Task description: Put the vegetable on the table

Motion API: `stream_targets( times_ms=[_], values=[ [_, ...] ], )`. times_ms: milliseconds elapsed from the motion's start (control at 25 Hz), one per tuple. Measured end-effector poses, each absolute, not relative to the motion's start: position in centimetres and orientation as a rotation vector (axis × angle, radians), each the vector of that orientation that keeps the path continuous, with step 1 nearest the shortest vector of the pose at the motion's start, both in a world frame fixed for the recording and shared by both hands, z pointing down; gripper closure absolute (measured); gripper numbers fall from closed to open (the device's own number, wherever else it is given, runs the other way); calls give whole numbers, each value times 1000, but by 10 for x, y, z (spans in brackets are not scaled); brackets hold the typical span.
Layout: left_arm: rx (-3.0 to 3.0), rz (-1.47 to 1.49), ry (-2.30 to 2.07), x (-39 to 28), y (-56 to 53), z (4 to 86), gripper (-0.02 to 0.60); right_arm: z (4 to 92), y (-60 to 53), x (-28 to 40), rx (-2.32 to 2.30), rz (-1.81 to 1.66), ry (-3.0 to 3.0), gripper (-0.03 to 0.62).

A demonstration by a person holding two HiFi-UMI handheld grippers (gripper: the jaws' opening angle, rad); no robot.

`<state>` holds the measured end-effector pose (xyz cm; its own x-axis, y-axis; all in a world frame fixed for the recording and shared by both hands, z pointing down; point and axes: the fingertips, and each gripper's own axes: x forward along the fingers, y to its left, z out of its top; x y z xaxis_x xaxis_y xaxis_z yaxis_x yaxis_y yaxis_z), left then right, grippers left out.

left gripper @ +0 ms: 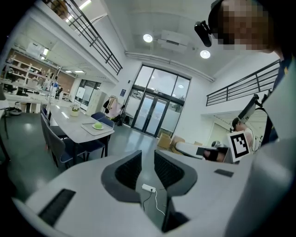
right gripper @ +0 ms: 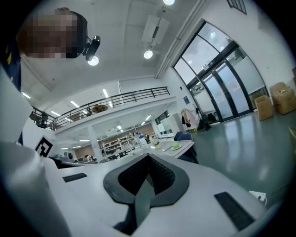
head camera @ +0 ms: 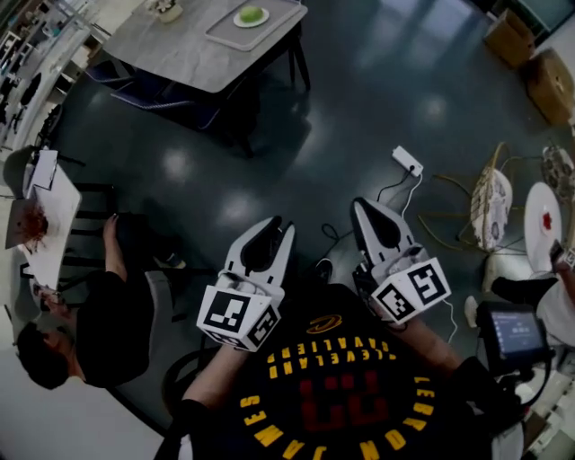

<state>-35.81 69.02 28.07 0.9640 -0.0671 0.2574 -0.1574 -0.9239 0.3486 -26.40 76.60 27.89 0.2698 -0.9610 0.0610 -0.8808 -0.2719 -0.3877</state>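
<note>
Hand-held grippers (head camera: 277,225) (head camera: 361,207): two, empty; one vegetable (head camera: 252,14), seemingly.

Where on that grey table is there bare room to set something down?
The table is bare on its near-left stretch, bordered by the tray, the small pot and the near edge. The right end is crowded: the tray there carries the green vegetable.
</note>
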Motion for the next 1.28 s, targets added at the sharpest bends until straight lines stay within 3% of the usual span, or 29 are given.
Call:
stream_targets(
  times_ms=[600, 1280],
  values=[
    [2634, 348, 24, -244, 576, 303, 494, 300, 679, -148, -2427, -518, 1441, 591],
    [2626, 260, 42, -211, 464, 288, 494, 291, 554, -138, -2409, -560, 1568, 591]
  ],
)
